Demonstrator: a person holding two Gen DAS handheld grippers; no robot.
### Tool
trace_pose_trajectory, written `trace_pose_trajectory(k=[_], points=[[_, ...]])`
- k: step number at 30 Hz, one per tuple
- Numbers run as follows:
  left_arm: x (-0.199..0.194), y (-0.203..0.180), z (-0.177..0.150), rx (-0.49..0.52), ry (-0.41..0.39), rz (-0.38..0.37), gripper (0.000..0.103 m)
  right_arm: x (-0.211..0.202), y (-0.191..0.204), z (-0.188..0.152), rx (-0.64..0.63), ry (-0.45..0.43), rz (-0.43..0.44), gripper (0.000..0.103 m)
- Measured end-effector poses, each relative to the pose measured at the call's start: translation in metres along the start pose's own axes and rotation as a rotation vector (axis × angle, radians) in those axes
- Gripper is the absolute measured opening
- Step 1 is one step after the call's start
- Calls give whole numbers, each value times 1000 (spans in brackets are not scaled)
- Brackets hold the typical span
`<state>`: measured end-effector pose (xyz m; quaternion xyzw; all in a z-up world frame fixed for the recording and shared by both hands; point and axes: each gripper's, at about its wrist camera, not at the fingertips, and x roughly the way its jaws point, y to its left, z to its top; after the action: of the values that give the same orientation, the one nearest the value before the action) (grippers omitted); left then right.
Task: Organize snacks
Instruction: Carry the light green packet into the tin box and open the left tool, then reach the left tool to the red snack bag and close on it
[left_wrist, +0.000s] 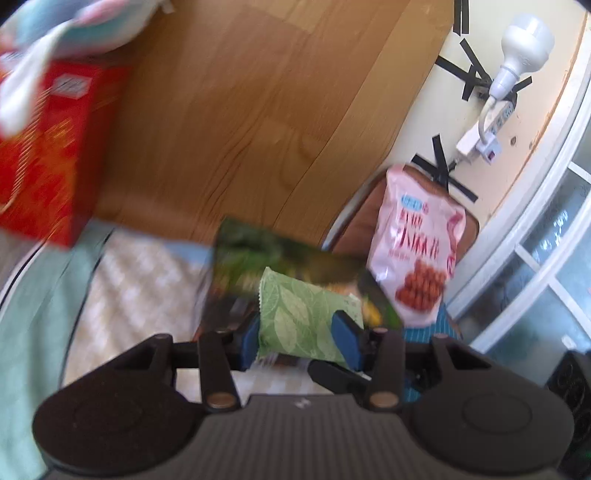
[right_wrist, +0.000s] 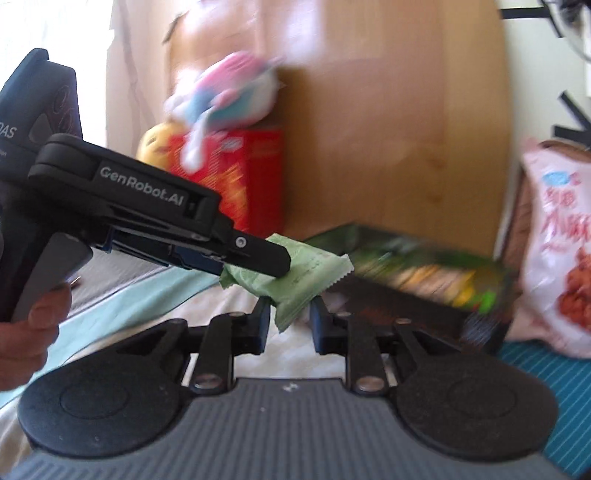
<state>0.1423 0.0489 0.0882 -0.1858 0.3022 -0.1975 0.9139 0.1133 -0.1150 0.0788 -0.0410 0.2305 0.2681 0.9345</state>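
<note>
green snack packet (left_wrist: 303, 317): small, leaf-printed, held off the bed, its lower corner hanging between the right gripper's (right_wrist: 288, 325) fingers. left gripper (left_wrist: 301, 334): fingers clenched on the packet's sides, blue pads (left_wrist: 345, 334) pressing the wrapper. right gripper: fingers narrowed around the dangling corner; whether they actually pinch it, cannot tell. the person's left hand (right_wrist: 26, 325) shows at the frame edge, around the left gripper's handle. behind the packet: a dark green box (right_wrist: 417, 273) lying on the bed, a pink bag (left_wrist: 417, 251) of fried snacks leaning on a brown chair (left_wrist: 360, 221), a red box (right_wrist: 236, 173) topped by a soft toy (right_wrist: 229, 96), all against a wooden board (left_wrist: 258, 110). bedding (left_wrist: 140, 284): pale quilt with a mint border. risk: two grippers on one thin wrapper may pull against each other and tear or crumple it; if the left lets go before the right has a firm pinch, the packet likely drops onto the quilt. views are blurred, so fine contact is uncertain.
</note>
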Motion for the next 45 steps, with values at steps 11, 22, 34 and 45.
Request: trace_pose_trajectory(k=[11, 22, 34, 45], points=[[63, -8, 6, -13, -17, 81, 70, 10, -75, -10, 187, -74, -254, 34], [-29, 4, -50, -21, 7, 90, 74, -10, -77, -6, 387, -80, -128, 43], [-93, 25, -150, -95, 206, -85, 71, -91, -25, -80, 491, 300, 372, 47], [-93, 23, -183, -259, 255, -319, 59, -146, 11, -119, 631, 279, 371, 46]])
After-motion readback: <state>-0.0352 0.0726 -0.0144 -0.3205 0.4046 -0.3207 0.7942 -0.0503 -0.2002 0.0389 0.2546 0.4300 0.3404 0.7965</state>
